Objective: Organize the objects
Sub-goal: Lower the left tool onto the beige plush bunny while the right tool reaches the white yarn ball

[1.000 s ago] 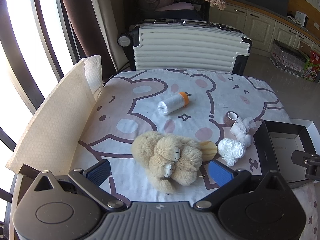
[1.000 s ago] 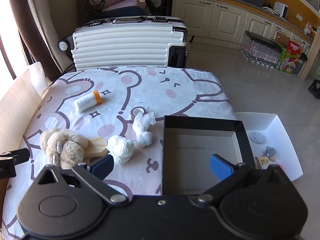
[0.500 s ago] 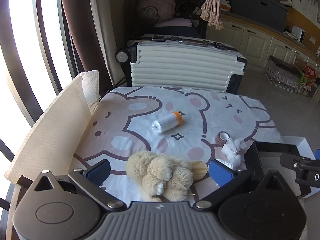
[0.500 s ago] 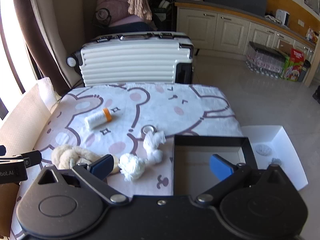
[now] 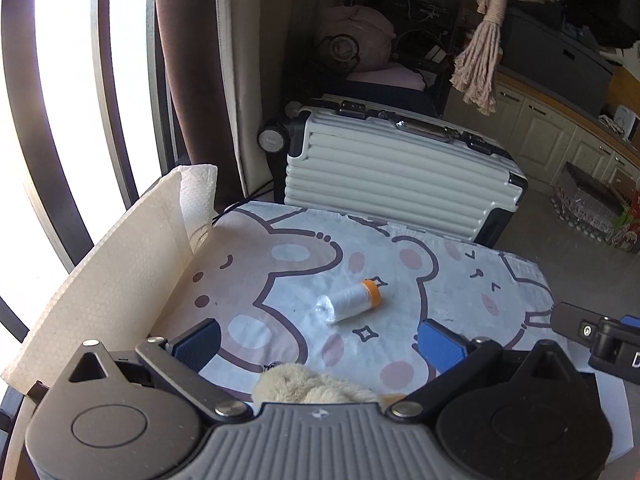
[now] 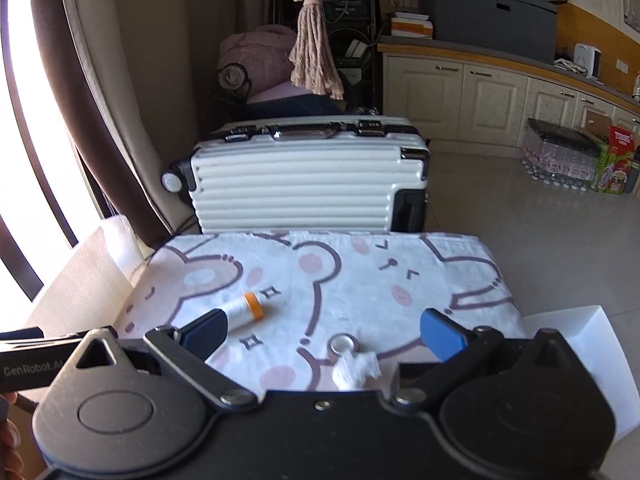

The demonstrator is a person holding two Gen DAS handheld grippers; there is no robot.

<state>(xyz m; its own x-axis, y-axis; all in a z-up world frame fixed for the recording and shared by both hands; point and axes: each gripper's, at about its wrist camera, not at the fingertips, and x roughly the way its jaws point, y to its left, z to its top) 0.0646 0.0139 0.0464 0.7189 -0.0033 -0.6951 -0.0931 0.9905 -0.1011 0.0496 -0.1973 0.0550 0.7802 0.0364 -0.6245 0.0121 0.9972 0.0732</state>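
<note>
A white thread spool with an orange end [image 5: 349, 301] [image 6: 244, 311] lies on its side on the bear-print cloth [image 5: 432, 280] [image 6: 360, 280]. The top of a beige plush toy [image 5: 308, 386] shows just in front of my left gripper's body. My left gripper [image 5: 320, 340] is open and holds nothing, well above the cloth. My right gripper [image 6: 325, 330] is also open and holds nothing. A small tape roll [image 6: 343, 345] and a crumpled white tissue [image 6: 356, 368] lie below its fingers. The black box is hidden.
A white ribbed suitcase [image 5: 396, 176] [image 6: 308, 184] stands behind the table. A paper-towel sheet [image 5: 116, 280] stands up along the left edge. A white tray [image 6: 588, 344] sits at the right. A mop head [image 6: 314, 56] hangs above. Cabinets and bottled water [image 6: 560, 160] are at the far right.
Both grippers have risen and tilted up, so the plush toy, tissue balls and black box have slid down and mostly out of view. Both stay open.
</note>
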